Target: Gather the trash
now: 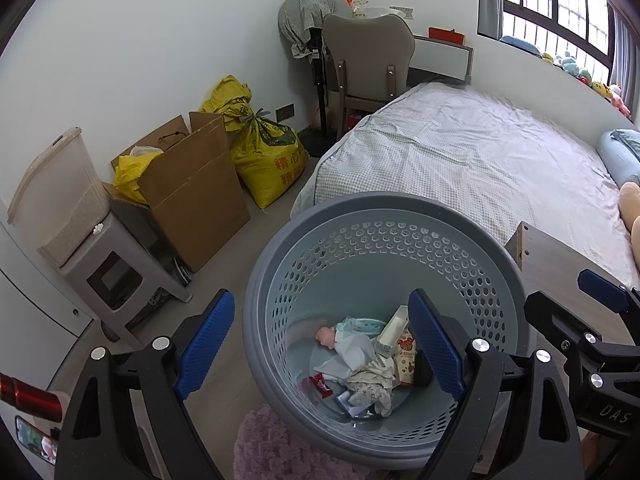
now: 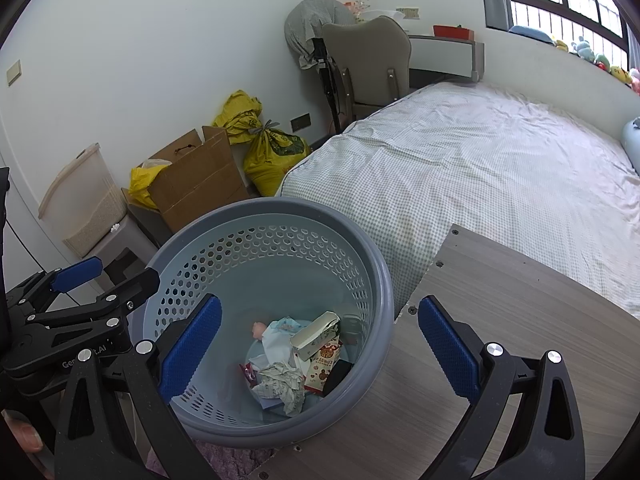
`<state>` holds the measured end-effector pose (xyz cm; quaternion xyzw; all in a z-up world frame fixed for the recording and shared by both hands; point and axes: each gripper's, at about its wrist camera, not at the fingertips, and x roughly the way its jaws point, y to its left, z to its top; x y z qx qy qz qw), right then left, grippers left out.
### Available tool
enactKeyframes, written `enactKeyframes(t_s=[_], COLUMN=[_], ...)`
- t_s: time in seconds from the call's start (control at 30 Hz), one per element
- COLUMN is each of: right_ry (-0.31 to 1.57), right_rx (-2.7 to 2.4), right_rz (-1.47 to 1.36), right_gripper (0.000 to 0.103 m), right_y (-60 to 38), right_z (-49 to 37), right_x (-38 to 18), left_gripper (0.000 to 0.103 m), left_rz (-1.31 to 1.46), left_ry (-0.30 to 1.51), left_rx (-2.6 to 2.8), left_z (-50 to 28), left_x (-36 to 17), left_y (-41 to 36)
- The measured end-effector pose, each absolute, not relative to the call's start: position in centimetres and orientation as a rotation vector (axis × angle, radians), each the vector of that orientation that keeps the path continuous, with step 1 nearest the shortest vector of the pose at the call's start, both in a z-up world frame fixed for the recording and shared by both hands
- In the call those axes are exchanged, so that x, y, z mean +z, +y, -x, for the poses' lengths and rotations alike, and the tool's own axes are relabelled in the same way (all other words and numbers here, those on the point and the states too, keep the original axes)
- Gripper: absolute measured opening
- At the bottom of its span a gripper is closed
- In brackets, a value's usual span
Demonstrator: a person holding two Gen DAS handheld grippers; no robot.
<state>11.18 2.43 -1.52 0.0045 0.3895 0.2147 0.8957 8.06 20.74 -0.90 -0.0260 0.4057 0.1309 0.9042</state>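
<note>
A grey perforated trash basket (image 1: 460, 216) stands beside the bed; it also shows in the right wrist view (image 2: 376, 264). Inside lies trash (image 1: 372, 368): crumpled paper, a white carton, a snack wrapper, a pink lump and a red wrapper, also seen in the right wrist view (image 2: 304, 360). My left gripper (image 1: 320, 344) is open and empty above the basket, straddling its left rim. My right gripper (image 2: 320, 348) is open and empty, straddling the basket's right rim. Each gripper shows in the other's view: the right (image 1: 576, 312) and the left (image 2: 108, 284).
A wooden board (image 2: 520, 320) lies right of the basket. A bed (image 1: 460, 152) with checked sheet is behind. A cardboard box (image 1: 192, 196), yellow sacks (image 1: 268, 156), a rice container on a stool (image 1: 64, 200) and a chair (image 1: 368, 60) line the wall. A pink rug (image 1: 272, 444) lies below.
</note>
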Motion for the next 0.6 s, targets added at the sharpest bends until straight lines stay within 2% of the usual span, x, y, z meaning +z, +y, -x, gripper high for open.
enactKeyframes(t_s=[0.6], right_ry=[0.806], right_rx=[0.445], right_rz=[-0.009], right_gripper=[0.097], right_y=[2.52], right_z=[-11.13], right_x=[-1.48], left_gripper=[0.085], left_rz=[0.058], left_ry=[0.846], left_rx=[0.283], left_z=[-8.32], left_x=[-0.96], left_y=[20.89])
